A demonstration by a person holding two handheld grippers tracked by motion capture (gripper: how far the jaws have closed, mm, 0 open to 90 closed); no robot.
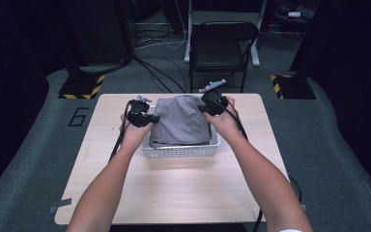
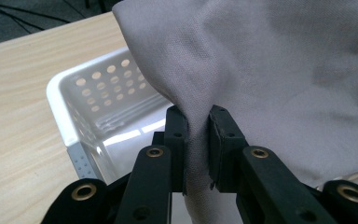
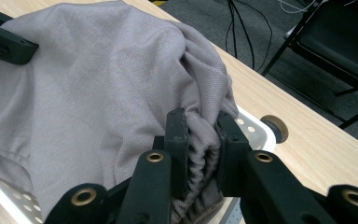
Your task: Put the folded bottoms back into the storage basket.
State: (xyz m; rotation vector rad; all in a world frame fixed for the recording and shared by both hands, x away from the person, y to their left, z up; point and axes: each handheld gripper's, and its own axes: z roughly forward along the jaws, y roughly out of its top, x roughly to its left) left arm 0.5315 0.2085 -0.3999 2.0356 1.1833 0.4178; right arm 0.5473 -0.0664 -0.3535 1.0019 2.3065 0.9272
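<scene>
Grey cloth (image 1: 181, 121) sits bunched over a white perforated basket (image 1: 181, 151), draped across its top and hanging down into it; the fabric's lower edge rests inside the basket's near wall. Basket stands on the far half of a light wooden table (image 1: 174, 188), roughly centred left to right.

Left gripper (image 1: 142, 117) holds the cloth at its left edge. In the left gripper view the jaws are drawn in tight on a vertical fold of the cloth (image 2: 270, 70), the fabric pinched between the two pads and running down between them. Behind the fold, the basket's (image 2: 74, 116) corner and holed wall are visible, interior bare on that side.

Right gripper (image 1: 213, 103) holds the cloth at its upper right. In the right gripper view the jaws are likewise pressed together on a gathered, wrinkled wad of the cloth (image 3: 98, 93); the basket's rim (image 3: 256, 130) shows just beyond the pads. The left gripper's black jaw (image 3: 2, 42) enters at the upper left of that view, on the cloth's far edge.

Past the table: a black folding chair (image 1: 222, 48) and cables on grey carpet.
</scene>
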